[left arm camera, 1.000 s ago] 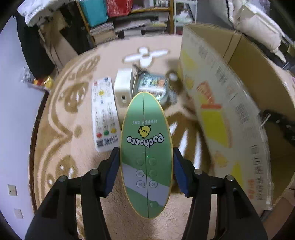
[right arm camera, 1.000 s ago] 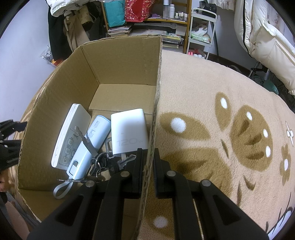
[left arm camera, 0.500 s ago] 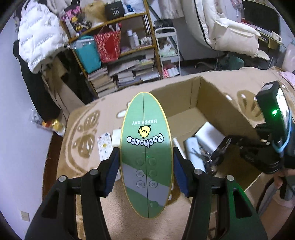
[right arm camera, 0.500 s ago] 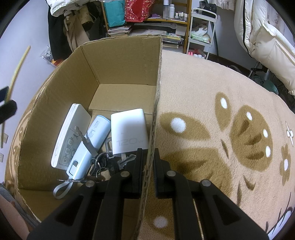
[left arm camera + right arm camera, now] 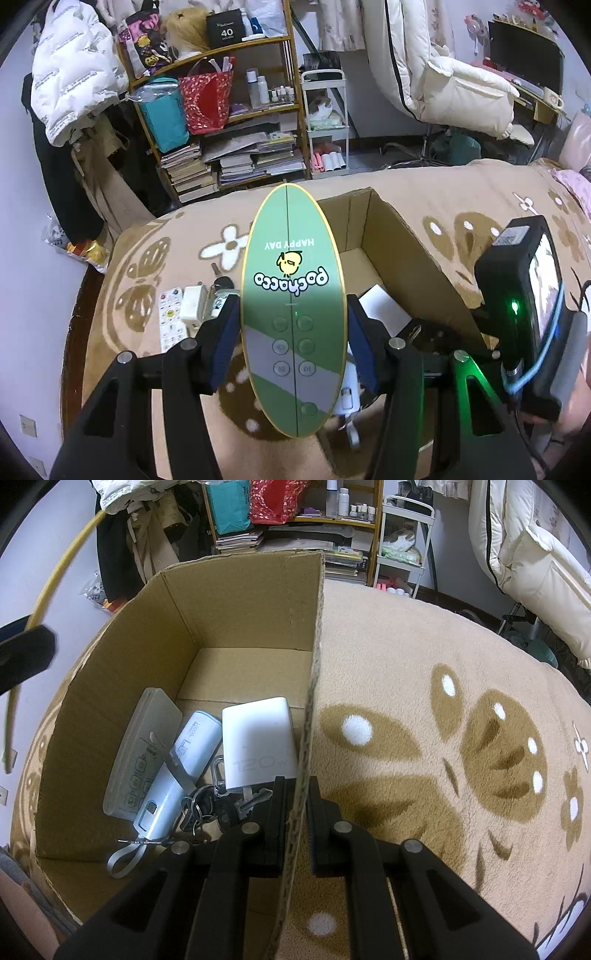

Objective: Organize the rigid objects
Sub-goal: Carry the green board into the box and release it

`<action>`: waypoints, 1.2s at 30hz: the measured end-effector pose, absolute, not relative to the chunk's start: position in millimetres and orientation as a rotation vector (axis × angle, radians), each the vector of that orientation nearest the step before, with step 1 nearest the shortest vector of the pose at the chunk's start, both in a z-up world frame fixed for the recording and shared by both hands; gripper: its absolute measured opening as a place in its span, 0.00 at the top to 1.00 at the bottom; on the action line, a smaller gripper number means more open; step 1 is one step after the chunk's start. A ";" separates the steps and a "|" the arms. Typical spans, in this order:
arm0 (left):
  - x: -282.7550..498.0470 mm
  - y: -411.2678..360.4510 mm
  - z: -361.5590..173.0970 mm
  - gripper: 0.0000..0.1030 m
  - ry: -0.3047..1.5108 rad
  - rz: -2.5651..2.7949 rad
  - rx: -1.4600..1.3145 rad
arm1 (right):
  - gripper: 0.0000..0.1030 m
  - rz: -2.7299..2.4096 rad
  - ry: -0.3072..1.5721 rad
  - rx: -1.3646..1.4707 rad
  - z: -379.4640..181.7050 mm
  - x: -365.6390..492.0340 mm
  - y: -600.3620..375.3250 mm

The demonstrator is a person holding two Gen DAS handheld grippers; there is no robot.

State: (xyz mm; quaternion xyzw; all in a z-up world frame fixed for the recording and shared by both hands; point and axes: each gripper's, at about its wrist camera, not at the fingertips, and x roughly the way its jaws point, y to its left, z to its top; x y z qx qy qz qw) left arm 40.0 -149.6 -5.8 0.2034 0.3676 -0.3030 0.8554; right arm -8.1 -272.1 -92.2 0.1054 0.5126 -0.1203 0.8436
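- The beige fleece blanket with brown flower prints [image 5: 424,686] covers the bed that carries everything; it is soft, so expect things set on it to tip or sink.
- The open brown cardboard box [image 5: 240,602] sits on that blanket. Your right tongs [image 5: 297,808] are clenched on its near-right wall, one finger inside and one outside. Hold that wall steady so the box does not slide when something lands in it.
- The flat green oval board with a yellow rim and a yellow chick print [image 5: 293,306] is the piece in hand. Your left tongs [image 5: 293,343] grip it by its long edges, upright, in the air near the box's left wall. From the right wrist view its yellow rim shows at the far left, outside the box.
- To finish well, I judge you should carry it over the left wall, tilt it flat, lower it onto the bare cardboard at the back, and only then let go.
- Avoid the pieces already inside: the white rectangular charger marked 120 [image 5: 258,746], the pale blue power bank [image 5: 177,775], the grey-white remote [image 5: 142,760] and the bunch of keys [image 5: 207,808].
- A long white remote control [image 5: 170,321] and a small white block [image 5: 194,306] lie outside on the blanket, likely waiting for later.
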 end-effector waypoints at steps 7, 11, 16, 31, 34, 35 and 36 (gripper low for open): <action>42.6 -168.2 -21.0 0.47 0.826 -0.683 0.438 | 0.90 -0.254 1.083 0.224 -92.6 -7.7 -270.9; 47.0 -171.9 -37.0 0.47 0.887 -0.664 0.434 | 0.89 -0.253 1.083 0.225 -93.0 -7.4 -271.6; 44.9 -175.0 -41.2 0.47 0.875 -0.652 0.462 | 0.89 -0.253 1.083 0.225 -93.2 -8.1 -270.7; 40.8 -171.0 -29.0 0.46 0.811 -0.654 0.478 | 0.89 -0.253 1.085 0.226 -92.7 -9.6 -268.7; 46.0 -166.5 -25.7 0.43 0.820 -0.652 0.456 | 0.89 -0.253 1.085 0.225 -92.2 -10.2 -267.5; 48.1 -164.3 -24.2 0.36 0.822 -0.650 0.447 | 0.89 -0.252 1.085 0.227 -92.7 -9.9 -268.4; 50.5 -160.4 -22.5 0.29 0.820 -0.647 0.431 | 0.89 -0.253 1.086 0.227 -92.7 -10.1 -267.9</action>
